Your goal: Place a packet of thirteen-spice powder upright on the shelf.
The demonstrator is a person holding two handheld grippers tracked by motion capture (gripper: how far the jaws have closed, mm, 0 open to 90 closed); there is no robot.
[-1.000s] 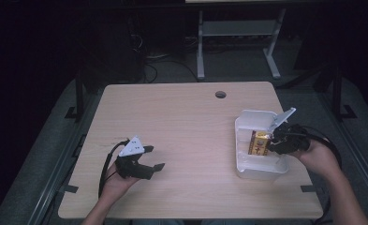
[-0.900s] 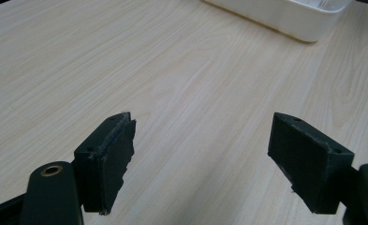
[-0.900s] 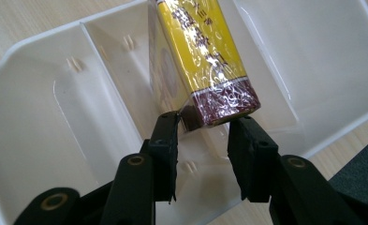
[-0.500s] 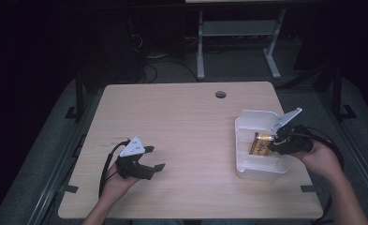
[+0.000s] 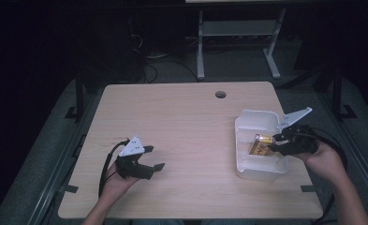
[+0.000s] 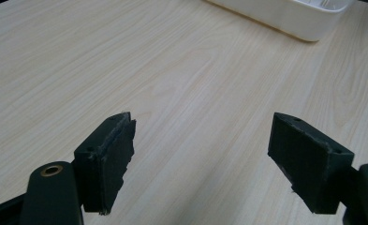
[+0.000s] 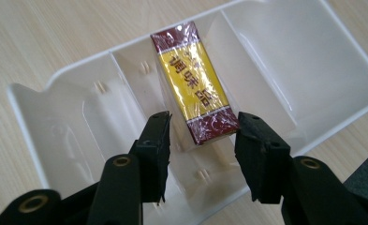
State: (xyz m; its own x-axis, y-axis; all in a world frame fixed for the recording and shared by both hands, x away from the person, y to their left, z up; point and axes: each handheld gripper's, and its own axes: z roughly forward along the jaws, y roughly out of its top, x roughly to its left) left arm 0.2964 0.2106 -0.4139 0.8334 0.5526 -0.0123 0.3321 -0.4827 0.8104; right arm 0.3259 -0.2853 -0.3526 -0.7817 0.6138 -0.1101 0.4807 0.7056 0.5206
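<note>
Your right gripper [image 7: 201, 140] let go of the packet [image 7: 194, 82] in the tray [image 5: 247, 122].

The packet, yellow with dark red ends and wrapped in clear film, lay in the middle one of the tray's 3 compartments, its near end between your right jaws. Those jaws had just been opening, and a gap showed on each side of the packet, so the pads no longer pressed it. In the high view your right gripper [image 5: 276, 140] reached over the tray's right wall, with the white tray near the right edge of the table [image 5: 181, 122]. Your left gripper [image 5: 154, 158] sat well apart from the tray, low over the table's left front part in your left hand [image 5: 114, 183]. Its 2 jaws stood wide apart over bare wood, with nothing between them, and the tray's wall [image 6: 284, 16] showed far ahead.
</note>
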